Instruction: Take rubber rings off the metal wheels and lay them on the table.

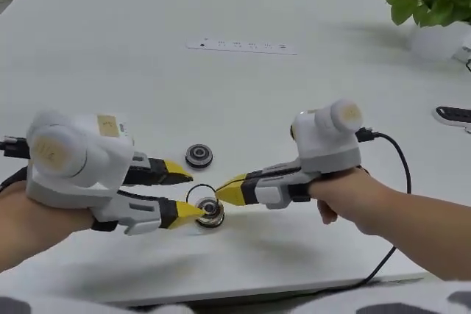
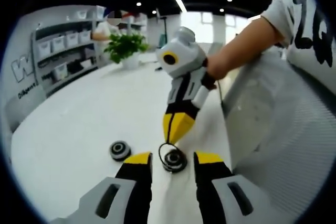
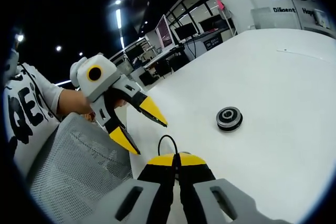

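Left gripper: jaws apart, yellow tips set either side of the nearer wheel. In the head view the lower tip looks to be touching it.
Spare wheel: a small round metal wheel with its black rubber tyre on, lying flat on the white table just beyond the left gripper's upper jaw. It is clear of both grippers.
Working wheel: a small round metal wheel with a bright hub, lying flat between the left gripper's tips and just below the right gripper's tip.
Ring: a thin black rubber ring, stretched into a loop that runs from the working wheel to the right gripper's tip. It looks partly off the rim, though how much is seated cannot be told.
Right gripper: jaws together, pinching the ring. In its own view the loop rises straight from the closed tips.
Deciding relation: the two grippers point at each other across the working wheel, and the loop's long axis runs from the wheel toward the right gripper.
Judgement: the right gripper needs to draw away from the left while the left steadies the wheel. The wheel may slide.
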`<action>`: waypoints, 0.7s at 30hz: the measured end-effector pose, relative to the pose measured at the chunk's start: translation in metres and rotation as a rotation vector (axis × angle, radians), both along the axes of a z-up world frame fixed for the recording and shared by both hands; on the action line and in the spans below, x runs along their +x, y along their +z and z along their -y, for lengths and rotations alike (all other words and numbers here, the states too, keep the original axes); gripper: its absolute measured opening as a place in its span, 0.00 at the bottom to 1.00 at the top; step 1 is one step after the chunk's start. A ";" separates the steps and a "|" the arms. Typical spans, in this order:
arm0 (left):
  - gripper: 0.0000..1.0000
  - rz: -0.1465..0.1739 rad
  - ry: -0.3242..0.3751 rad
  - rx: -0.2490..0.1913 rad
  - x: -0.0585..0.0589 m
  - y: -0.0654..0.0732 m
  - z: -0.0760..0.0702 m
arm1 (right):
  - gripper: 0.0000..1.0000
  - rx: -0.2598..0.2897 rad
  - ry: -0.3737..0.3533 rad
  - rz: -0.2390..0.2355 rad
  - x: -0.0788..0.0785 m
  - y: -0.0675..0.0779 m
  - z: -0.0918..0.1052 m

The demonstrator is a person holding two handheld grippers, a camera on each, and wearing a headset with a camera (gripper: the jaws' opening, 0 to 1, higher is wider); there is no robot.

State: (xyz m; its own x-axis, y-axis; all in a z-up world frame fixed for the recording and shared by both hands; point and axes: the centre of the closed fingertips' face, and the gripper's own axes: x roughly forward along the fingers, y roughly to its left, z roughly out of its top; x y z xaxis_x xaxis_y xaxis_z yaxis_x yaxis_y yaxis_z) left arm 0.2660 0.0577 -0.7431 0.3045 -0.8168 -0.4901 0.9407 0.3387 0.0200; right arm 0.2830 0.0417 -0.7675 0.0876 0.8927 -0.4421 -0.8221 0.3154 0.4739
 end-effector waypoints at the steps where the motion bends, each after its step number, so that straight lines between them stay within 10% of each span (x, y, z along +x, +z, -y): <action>1: 0.34 0.000 0.003 -0.003 0.000 0.001 -0.001 | 0.00 0.001 -0.001 0.001 0.000 0.001 0.000; 21: 0.53 -0.006 0.081 -0.026 -0.007 0.010 -0.037 | 0.00 0.009 0.003 0.019 0.002 0.013 -0.015</action>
State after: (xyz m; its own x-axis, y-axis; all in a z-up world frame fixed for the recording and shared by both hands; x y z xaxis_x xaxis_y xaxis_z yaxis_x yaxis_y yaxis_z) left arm 0.2587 0.0946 -0.7331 0.3672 -0.8019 -0.4713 0.9102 0.4142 0.0044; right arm 0.2853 0.0565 -0.7543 0.0936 0.8970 -0.4319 -0.8320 0.3087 0.4609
